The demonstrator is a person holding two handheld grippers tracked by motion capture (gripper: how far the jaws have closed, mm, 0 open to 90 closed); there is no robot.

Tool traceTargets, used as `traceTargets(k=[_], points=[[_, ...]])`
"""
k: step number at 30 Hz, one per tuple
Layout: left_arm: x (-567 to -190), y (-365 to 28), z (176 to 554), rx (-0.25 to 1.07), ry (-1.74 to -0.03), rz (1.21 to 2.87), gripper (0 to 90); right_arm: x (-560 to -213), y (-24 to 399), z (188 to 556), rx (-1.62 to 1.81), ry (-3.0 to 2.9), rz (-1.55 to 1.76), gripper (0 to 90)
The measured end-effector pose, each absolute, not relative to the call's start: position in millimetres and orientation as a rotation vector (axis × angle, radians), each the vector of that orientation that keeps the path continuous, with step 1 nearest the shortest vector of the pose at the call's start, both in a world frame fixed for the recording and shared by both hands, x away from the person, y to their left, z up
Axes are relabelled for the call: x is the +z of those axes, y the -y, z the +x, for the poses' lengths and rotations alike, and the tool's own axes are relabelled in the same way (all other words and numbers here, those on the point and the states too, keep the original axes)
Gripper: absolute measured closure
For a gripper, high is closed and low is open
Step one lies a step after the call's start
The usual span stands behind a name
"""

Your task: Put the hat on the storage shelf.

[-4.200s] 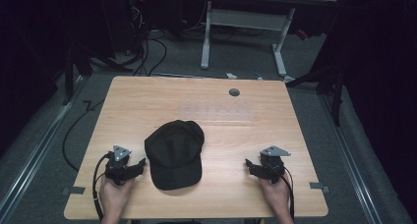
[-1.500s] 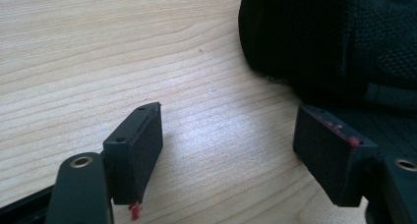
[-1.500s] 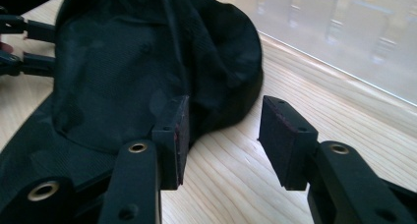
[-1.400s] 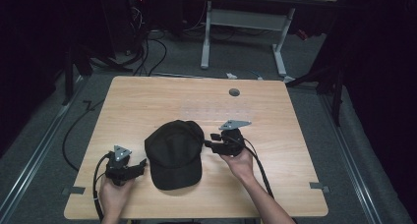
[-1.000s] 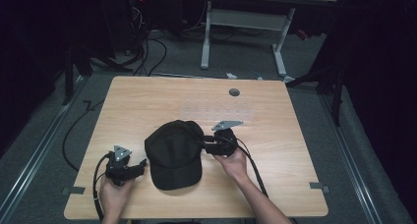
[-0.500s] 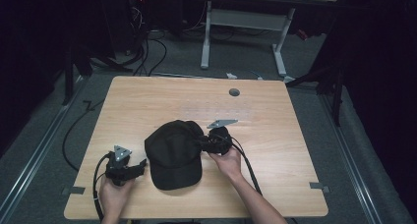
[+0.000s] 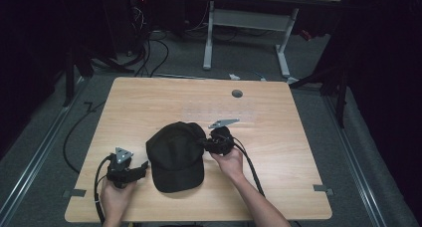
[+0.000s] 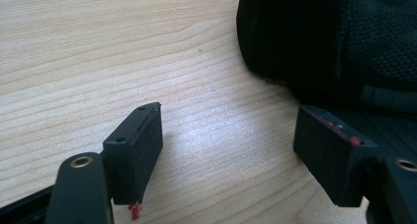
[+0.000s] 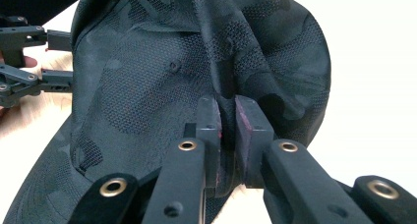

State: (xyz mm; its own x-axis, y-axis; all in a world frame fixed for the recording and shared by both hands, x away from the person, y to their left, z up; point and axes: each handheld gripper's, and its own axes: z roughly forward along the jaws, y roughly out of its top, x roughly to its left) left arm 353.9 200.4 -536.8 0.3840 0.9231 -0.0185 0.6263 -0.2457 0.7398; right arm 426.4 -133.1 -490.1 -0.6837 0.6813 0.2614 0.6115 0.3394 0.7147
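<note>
A black cap [image 7: 175, 155] lies near the front middle of the wooden table [image 7: 149, 102], brim toward the person. My right gripper [image 7: 203, 143] sits at the cap's right side; its jaws have just been closing and now pinch a fold of the cap's crown [image 9: 227, 117]. The cap [image 9: 187, 62] bunches up around the two pads. My left gripper [image 7: 144, 166] rests on the table just left of the brim, open, with bare wood between its jaws [image 8: 231, 145]. The cap's edge [image 8: 334, 47] lies just beyond the right jaw, apart from it.
A round cable hole [image 7: 237, 93] sits near the table's far edge. Cables trail from both grippers off the front edge. Behind the table stand a white desk frame [image 7: 246, 23] and loose cables on the grey floor.
My right gripper came in from the right onto the cap's side and its jaws closed on the fabric, bunching it. The left gripper stayed where it was.
</note>
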Motion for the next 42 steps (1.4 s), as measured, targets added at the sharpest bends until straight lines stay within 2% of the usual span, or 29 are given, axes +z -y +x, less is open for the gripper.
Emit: traceTargets(k=[17, 33, 42], points=[[-536.9, -200.5, 354.0, 0.565, -1.327, 1.972, 27.3, -481.8, 135.7, 420.2, 1.369, -2.491, 1.178, 88.2], [-536.8, -200.2, 354.1, 0.556, -1.314, 1.981, 26.6, -458.2, 166.5, 404.1, 1.46, -2.392, 1.094, 88.4], [-537.2, -199.3, 356.1, 0.526, -1.268, 2.019, 18.1, -443.7, 195.7, 392.3, 1.486, -2.321, 1.095, 88.4]])
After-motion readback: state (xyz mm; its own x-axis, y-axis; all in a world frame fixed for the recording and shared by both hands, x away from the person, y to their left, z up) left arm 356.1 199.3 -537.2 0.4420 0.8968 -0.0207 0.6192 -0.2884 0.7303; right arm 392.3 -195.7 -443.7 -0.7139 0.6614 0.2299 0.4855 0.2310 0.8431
